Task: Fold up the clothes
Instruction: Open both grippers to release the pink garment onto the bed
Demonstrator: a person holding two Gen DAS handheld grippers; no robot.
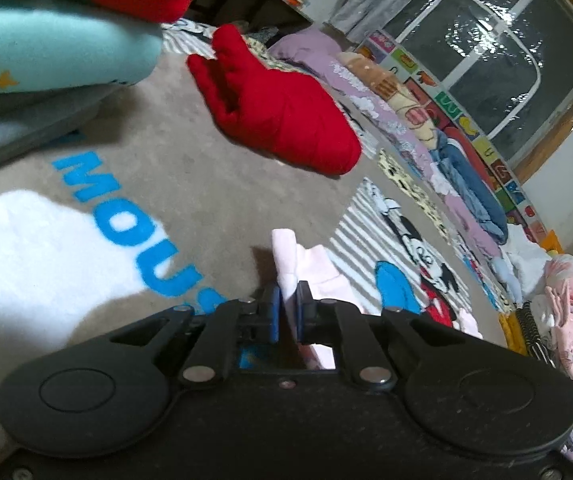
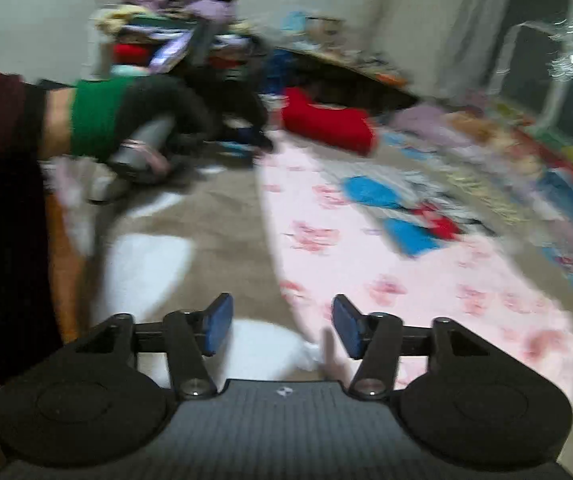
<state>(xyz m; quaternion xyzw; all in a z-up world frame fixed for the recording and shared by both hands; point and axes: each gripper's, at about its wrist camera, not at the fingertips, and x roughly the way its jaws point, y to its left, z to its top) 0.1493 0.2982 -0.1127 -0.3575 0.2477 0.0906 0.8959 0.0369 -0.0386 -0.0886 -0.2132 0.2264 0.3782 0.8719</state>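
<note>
Blue pads of the left gripper are clamped on a pink garment, which lies spread over the rug toward its right edge; the right gripper hangs apart above it. Farther off, a folded red piece rests mid-rug; unfolded clothes are heaped at the right edge.

The supporting surface is a grey-beige blanket printed with blue lettering, a white patch and a striped cartoon-mouse panel. A folded red garment lies directly on it, near the middle. A stack of folded clothes sits at the left edge. A pale pink garment with red floral print is spread flat over the blanket's right portion. Rumpled bedding runs along the far edge, below the window.
</note>
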